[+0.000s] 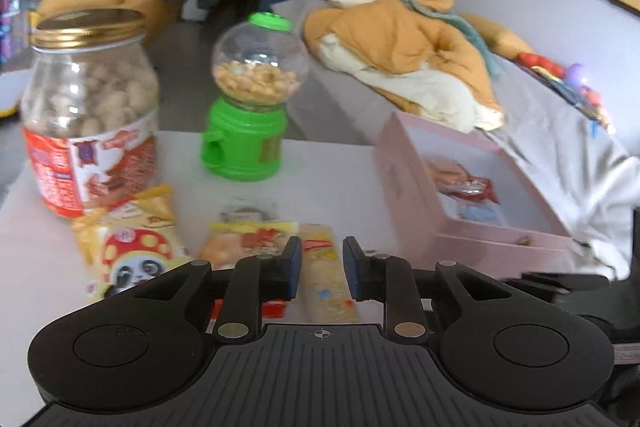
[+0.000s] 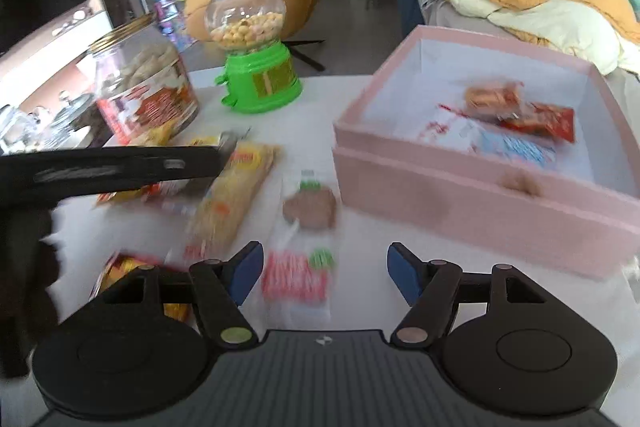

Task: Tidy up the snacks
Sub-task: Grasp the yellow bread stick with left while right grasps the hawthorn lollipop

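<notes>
Several snack packets lie on the white table (image 1: pixel 320 171). My left gripper (image 1: pixel 322 267) is open, its fingers on either side of a long yellow wafer packet (image 1: pixel 326 275); I cannot tell if they touch it. A panda packet (image 1: pixel 132 251) lies to its left. My right gripper (image 2: pixel 325 277) is open and empty above a clear packet with pink and brown sweets (image 2: pixel 302 247). The long yellow packet (image 2: pixel 236 191) lies left of it. The pink box (image 2: pixel 460 195) at the right holds several packets, one of them red (image 2: pixel 540 123). The box also shows in the left wrist view (image 1: pixel 404 183).
A gold-lidded jar of snacks (image 1: pixel 88 107) and a green candy dispenser (image 1: pixel 252 99) stand at the table's back left. The left gripper's black body (image 2: pixel 112 167) reaches in from the left in the right wrist view. A bed with an orange quilt (image 1: pixel 404 43) lies behind the table.
</notes>
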The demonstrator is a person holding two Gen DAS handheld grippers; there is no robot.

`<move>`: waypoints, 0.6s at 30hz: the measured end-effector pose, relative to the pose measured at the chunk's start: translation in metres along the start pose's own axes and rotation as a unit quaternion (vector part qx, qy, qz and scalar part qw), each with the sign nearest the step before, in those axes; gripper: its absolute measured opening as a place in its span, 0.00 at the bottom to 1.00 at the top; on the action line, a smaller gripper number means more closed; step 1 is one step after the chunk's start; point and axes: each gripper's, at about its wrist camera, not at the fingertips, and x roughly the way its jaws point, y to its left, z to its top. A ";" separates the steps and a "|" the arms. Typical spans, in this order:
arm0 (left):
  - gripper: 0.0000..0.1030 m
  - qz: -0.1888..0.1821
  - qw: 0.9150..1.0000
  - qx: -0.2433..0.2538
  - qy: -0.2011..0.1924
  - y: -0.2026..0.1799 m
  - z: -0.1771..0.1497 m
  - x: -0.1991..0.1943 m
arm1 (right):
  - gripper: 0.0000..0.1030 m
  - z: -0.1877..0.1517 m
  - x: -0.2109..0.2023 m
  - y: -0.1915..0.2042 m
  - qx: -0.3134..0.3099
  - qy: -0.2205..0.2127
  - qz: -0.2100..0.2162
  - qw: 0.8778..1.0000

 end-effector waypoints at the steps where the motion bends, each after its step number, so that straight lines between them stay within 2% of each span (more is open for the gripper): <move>1: 0.26 0.001 1.000 0.000 0.005 -0.001 -0.001 0.002 | 0.63 0.004 0.009 0.006 -0.005 0.005 -0.008 1.000; 3: 0.26 0.008 1.000 0.009 0.011 -0.005 -0.002 0.008 | 0.38 0.010 0.022 0.020 -0.037 0.014 -0.042 0.998; 4: 0.26 0.016 1.000 0.022 0.010 -0.009 -0.002 0.012 | 0.38 0.010 0.023 0.027 -0.052 0.017 -0.041 0.998; 6: 0.27 0.040 0.998 0.047 0.012 -0.015 -0.002 0.020 | 0.38 0.006 0.018 0.033 -0.062 0.027 -0.010 0.998; 9: 0.31 0.079 0.993 0.083 0.019 -0.024 -0.005 0.036 | 0.38 -0.011 0.005 0.037 -0.094 0.024 -0.021 0.995; 12: 0.38 0.064 0.994 0.081 0.041 -0.029 -0.007 0.047 | 0.38 -0.026 -0.014 0.025 -0.095 0.029 -0.028 0.995; 14: 0.38 0.056 0.992 0.092 0.069 -0.032 -0.010 0.053 | 0.38 -0.031 -0.024 0.010 -0.075 0.037 -0.033 0.996; 15: 0.33 0.049 0.992 0.096 0.068 -0.034 -0.011 0.051 | 0.39 -0.033 -0.028 0.003 -0.066 0.038 -0.036 0.996; 18: 0.32 -0.007 0.993 0.092 0.079 -0.040 -0.019 0.041 | 0.40 -0.041 -0.039 -0.020 -0.044 0.036 -0.038 0.998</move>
